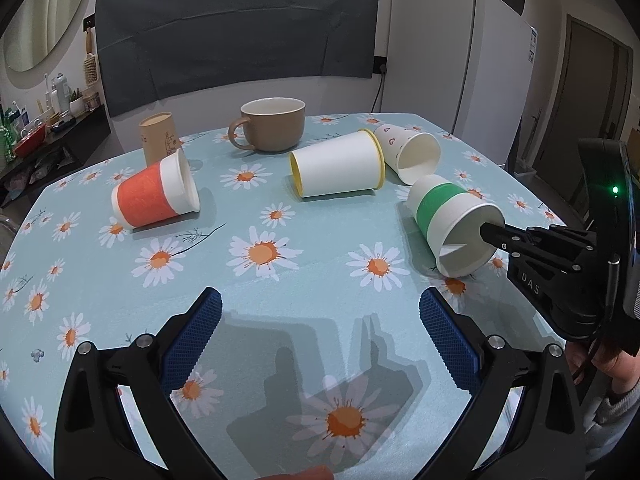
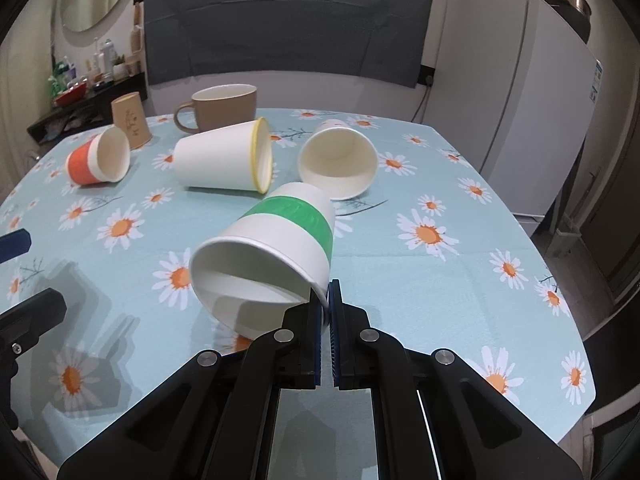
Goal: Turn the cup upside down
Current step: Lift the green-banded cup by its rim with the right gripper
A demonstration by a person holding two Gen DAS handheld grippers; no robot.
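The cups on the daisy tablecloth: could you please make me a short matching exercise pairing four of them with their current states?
1. green-banded paper cup
2. orange-banded paper cup
3. brown mug
4. yellow-rimmed paper cup

a. upright, handle to the left in the view
b. pinched at the rim by the right gripper
c. on its side, farthest left
d. on its side, mid-table

Pairs: 1-b, 2-c, 3-a, 4-d

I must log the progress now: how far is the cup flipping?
Done: nothing yet; no paper cup stands upside down. In hand: the right hand-held gripper is shut on the rim of the green-banded cup, which is tilted. The left hand-held gripper is open over the tablecloth. Left: turning the cup mouth down.
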